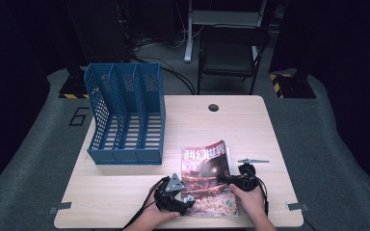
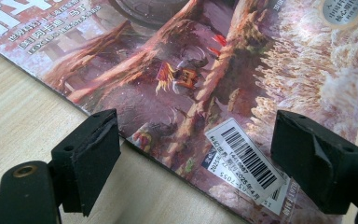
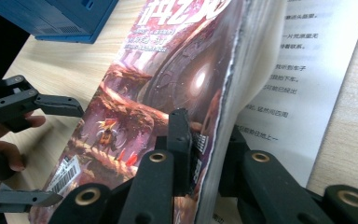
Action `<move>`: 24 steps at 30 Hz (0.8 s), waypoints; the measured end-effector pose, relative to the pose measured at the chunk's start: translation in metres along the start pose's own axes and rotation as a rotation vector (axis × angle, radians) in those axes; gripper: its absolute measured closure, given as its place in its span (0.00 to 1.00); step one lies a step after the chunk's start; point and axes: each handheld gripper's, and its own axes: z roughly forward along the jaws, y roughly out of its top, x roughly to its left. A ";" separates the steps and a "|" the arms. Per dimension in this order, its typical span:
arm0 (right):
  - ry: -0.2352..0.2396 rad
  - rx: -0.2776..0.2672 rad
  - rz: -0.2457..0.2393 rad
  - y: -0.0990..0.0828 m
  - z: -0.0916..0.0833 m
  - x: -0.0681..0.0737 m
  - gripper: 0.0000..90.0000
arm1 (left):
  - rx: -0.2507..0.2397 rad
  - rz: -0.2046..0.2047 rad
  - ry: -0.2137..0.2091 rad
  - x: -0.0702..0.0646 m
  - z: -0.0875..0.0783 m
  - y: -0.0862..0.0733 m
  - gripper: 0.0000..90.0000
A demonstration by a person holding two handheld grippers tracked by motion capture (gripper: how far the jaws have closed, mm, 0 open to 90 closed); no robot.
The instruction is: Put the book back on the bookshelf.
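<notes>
Each hand-held gripper is black: the left hand-held gripper carries a grey three-cornered plate and blocky foam-faced pads; the right hand-held gripper shows brass-ringed pivots.

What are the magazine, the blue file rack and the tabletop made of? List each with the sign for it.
Magazine: paper, glossy printed cover that catches light; thin white text pages fan at the lifted edge.
Blue file rack: looks like moulded plastic, matte, with perforated grid walls.
Tabletop: pale wood-look surface, probably laminate; faint grain, low sheen.
</notes>
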 end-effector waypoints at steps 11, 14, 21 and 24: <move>0.042 -0.061 0.007 -0.004 -0.004 0.002 0.95 | -0.015 -0.023 0.002 0.004 -0.002 -0.001 0.24; 0.034 -0.083 -0.013 -0.005 -0.005 0.004 0.95 | -0.022 -0.035 0.011 0.006 -0.003 -0.002 0.24; 0.017 -0.119 -0.047 -0.007 -0.007 0.011 0.95 | -0.018 -0.051 0.012 0.013 -0.006 -0.002 0.25; 0.011 -0.130 -0.065 -0.008 -0.009 0.013 0.95 | -0.028 -0.071 0.038 0.017 -0.006 -0.003 0.25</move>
